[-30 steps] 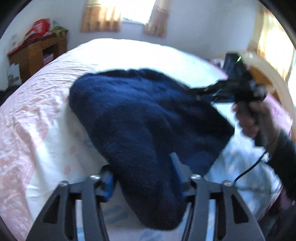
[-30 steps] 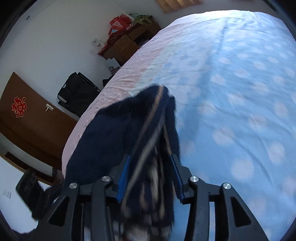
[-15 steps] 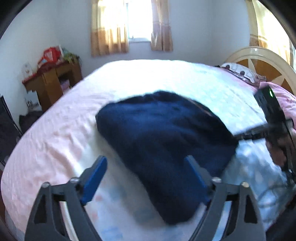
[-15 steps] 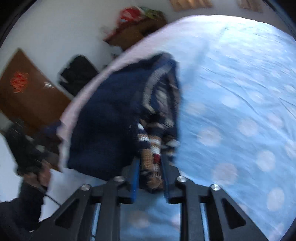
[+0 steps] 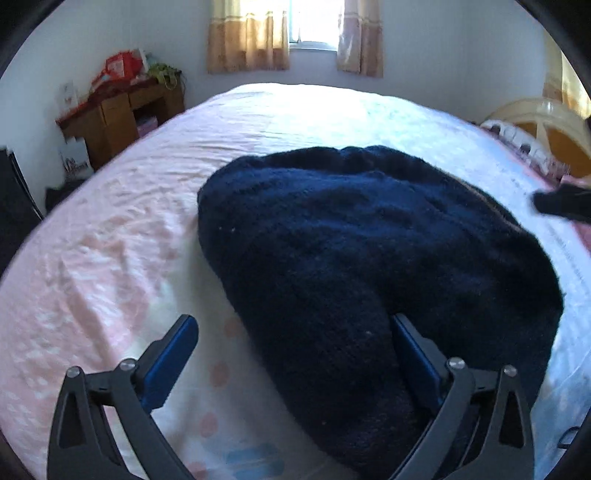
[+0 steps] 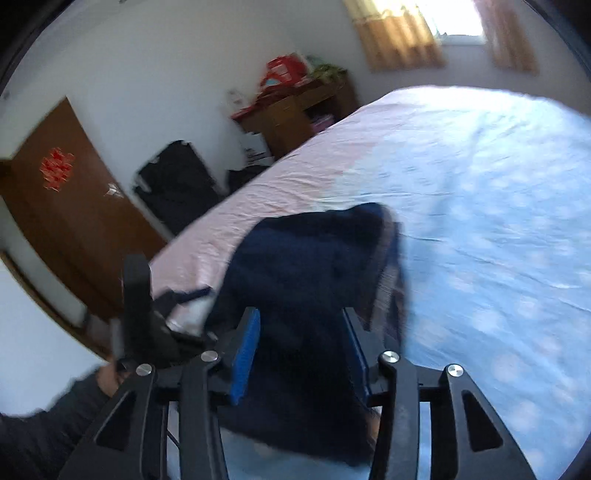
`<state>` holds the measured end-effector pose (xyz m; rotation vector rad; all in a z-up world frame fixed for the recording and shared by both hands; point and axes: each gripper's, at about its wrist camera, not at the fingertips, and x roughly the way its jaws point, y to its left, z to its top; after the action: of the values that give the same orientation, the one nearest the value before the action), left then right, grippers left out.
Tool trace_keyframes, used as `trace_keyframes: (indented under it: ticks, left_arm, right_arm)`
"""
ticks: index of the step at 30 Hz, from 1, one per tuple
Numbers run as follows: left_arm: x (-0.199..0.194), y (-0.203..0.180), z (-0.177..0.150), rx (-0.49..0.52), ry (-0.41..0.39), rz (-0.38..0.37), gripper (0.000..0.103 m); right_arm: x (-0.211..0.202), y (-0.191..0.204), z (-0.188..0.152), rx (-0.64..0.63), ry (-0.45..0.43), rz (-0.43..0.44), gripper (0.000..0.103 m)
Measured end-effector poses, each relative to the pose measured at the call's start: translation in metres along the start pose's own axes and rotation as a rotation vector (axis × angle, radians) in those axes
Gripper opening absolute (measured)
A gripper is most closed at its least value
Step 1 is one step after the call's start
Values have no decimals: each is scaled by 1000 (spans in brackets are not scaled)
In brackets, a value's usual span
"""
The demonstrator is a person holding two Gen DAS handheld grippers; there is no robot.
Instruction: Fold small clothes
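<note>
Both grippers have let go of the navy sweater (image 5: pixel 369 251).
Left gripper (image 5: pixel 291 332) and right gripper (image 6: pixel 301 325) spread wide; wooden desk (image 5: pixel 118 114) stands beside the bed (image 5: pixel 110 240).

Sunlit curtained window (image 5: pixel 317 22), white walls (image 6: pixel 147 74)

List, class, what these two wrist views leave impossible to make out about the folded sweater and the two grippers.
- Left wrist view: the navy sweater's near end is hidden behind the left gripper.
- Right wrist view: motion blur smears the sweater's striped edge.
- Right wrist view: whether the right gripper touches the knit; dark cloth hides its right finger.
</note>
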<state>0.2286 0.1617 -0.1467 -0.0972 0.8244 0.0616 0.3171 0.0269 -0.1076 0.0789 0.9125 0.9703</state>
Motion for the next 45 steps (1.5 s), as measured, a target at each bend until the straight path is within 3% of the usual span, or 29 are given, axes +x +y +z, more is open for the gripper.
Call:
trace_keyframes:
  ticks: [4, 7, 11, 14, 17, 19, 20, 30, 34, 40, 45]
  left_arm:
    - [-1, 6, 2, -46, -5, -58, 103]
    - [-23, -6, 4, -15, -62, -21, 103]
    - [-41, -5, 10, -14, -149, 23, 103]
    - [-26, 2, 12, -20, -110, 118, 103]
    - [-19, 10, 7, -55, -97, 95, 103]
    - [-15, 11, 4, -62, -100, 91, 103]
    - [-16, 10, 2, -64, -105, 91, 103]
    - [-28, -4, -3, -41, -126, 110, 103]
    - [-25, -13, -16, -24, -87, 102, 103]
    - [-53, -27, -32, 22, -107, 96, 103]
    - [-90, -32, -34, 17, -176, 69, 103]
  right_arm:
    - [49, -42, -3, 97, 106, -178, 44]
    - [44, -55, -9, 133, 75, -151, 44]
    - [14, -35, -16, 93, -12, -141, 44]
    - [-4, -11, -25, 5, -41, -81, 44]
    - [7, 1, -45, -76, 38, -133, 44]
    - [17, -7, -57, -72, 78, -204, 44]
    - [21, -14, -62, -46, 77, -185, 44]
    - [23, -4, -68, -21, 46, -229, 45]
    - [23, 2, -77, -38, 18, -283, 45]
    - [-4, 16, -79, 7, 2, -284, 47]
    - [-32, 33, -82, 6, -63, -311, 47]
